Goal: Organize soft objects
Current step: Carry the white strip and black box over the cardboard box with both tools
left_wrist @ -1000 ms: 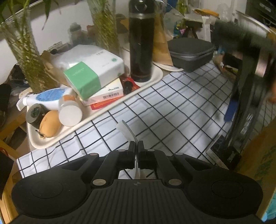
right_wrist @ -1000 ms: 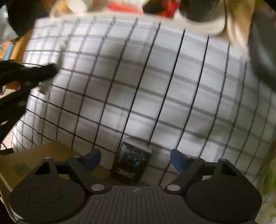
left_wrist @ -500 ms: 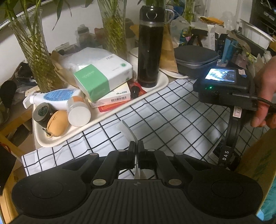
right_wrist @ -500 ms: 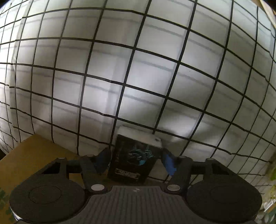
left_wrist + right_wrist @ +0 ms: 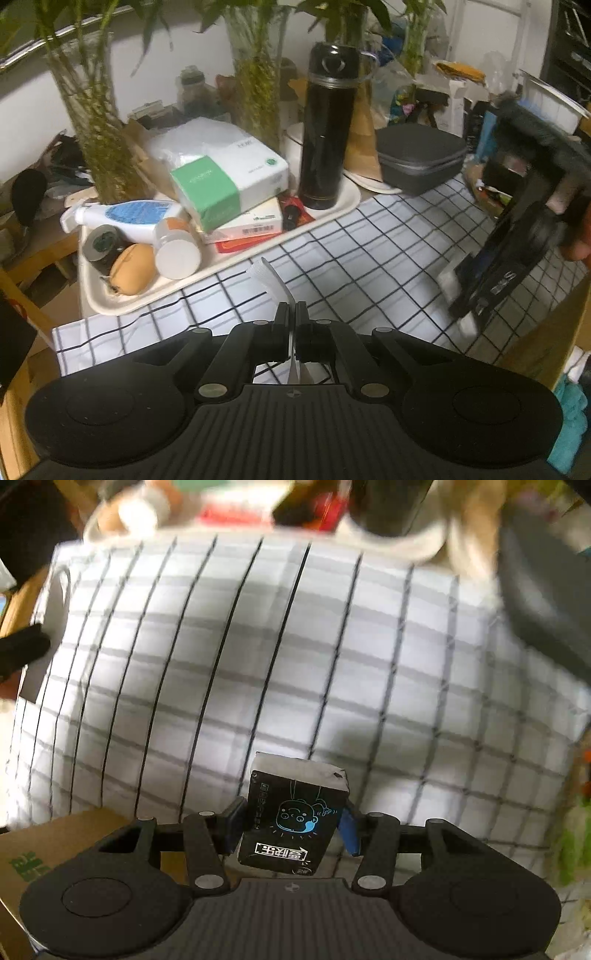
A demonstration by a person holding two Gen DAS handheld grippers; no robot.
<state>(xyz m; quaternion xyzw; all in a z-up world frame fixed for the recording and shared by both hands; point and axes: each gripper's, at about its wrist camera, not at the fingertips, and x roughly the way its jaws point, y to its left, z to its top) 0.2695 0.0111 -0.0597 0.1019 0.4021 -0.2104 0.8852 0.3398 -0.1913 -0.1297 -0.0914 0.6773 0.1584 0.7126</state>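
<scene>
Black tissue pack (image 5: 293, 821) is sitting clamped between the right gripper (image 5: 291, 829) fingers, left gripper (image 5: 290, 325) pinching a white strip (image 5: 271, 278); I'd keep squeeze light, carrying it level toward the tray (image 5: 332, 212) ahead.

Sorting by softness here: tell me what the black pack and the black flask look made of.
Black pack, pinched in the right gripper: probably glossy printed plastic film over tissues, white paper showing at its end. Black flask: likely coated metal, rigid and glossy.
</scene>
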